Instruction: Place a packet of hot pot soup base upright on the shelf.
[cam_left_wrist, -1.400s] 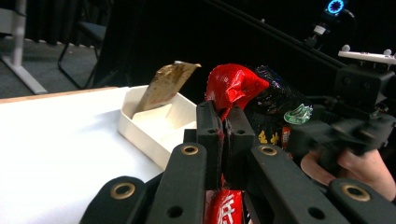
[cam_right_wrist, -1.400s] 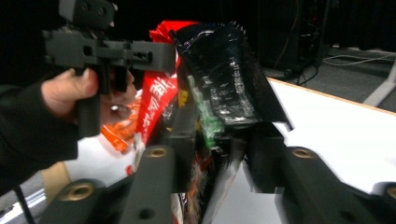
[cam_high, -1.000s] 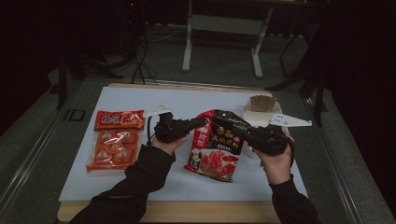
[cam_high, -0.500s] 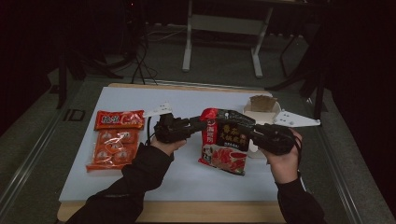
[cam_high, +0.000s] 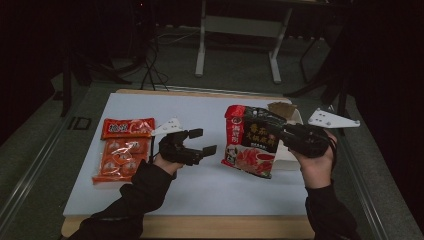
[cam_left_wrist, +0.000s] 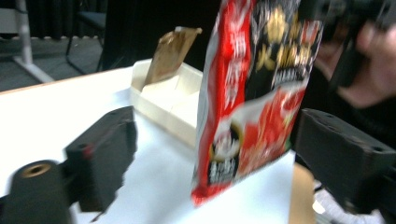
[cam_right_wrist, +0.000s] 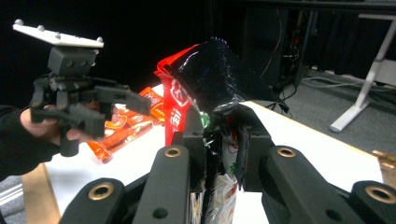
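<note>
High view: the right gripper (cam_high: 286, 134) is held above the right side of the white table (cam_high: 200, 115), its black jaws pinching the right edge of a red and black pouch (cam_high: 252, 140), which hangs upright and lifted off the surface, tilted slightly so its lower end points toward the person. The pouch is a glossy flat food packet, red down its left strip and across its lower half, black across the upper middle, with large gold Chinese characters on the black area and white characters running down the red strip; the characters are too small and blurred to read. In the right gripper view the two jaws press tightly on the crumpled top of the packet, whose black foil bulges above them. To the left, apart from the packet, the left gripper (cam_high: 202, 141) has its jaws spread wide with nothing between them; they have just been opening. In the left gripper view the pouch stands between and beyond those two parted jaws, not touching them. Behind the pouch sits a shallow white box (cam_high: 287, 160) with a brown paper flap (cam_high: 280, 108). Farther left lie two orange snack packets (cam_high: 121, 150) with white printing that is not legible.
</note>
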